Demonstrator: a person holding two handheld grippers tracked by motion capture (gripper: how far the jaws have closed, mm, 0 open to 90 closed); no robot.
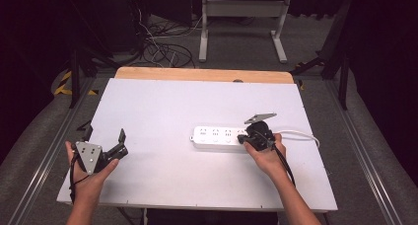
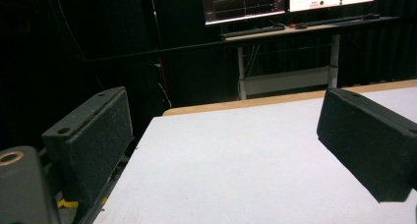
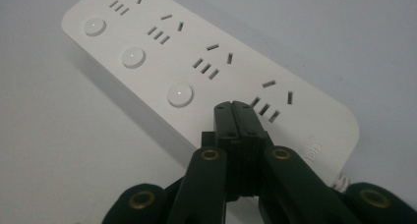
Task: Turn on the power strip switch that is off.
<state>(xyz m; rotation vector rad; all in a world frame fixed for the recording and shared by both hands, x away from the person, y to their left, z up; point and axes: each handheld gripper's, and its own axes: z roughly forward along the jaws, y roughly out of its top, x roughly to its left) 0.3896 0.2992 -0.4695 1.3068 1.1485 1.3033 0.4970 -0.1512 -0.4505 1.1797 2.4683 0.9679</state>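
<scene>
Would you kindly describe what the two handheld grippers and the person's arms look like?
Both are black two-jaw tools. The left gripper has flat rectangular jaws with rough padded faces and a grey three-cornered plate with small holes. The right gripper shows brass-coloured rivets on its linkage, a grey plate and a black cable. Both forearms are bare, without sleeves.

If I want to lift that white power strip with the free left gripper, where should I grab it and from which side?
Take the power strip across its short width near the free end on the left, coming straight down from above. It lies flat, long and narrow; the cable leaves the other end, where the shut right gripper presses. The left gripper is open, probably wide enough.
</scene>
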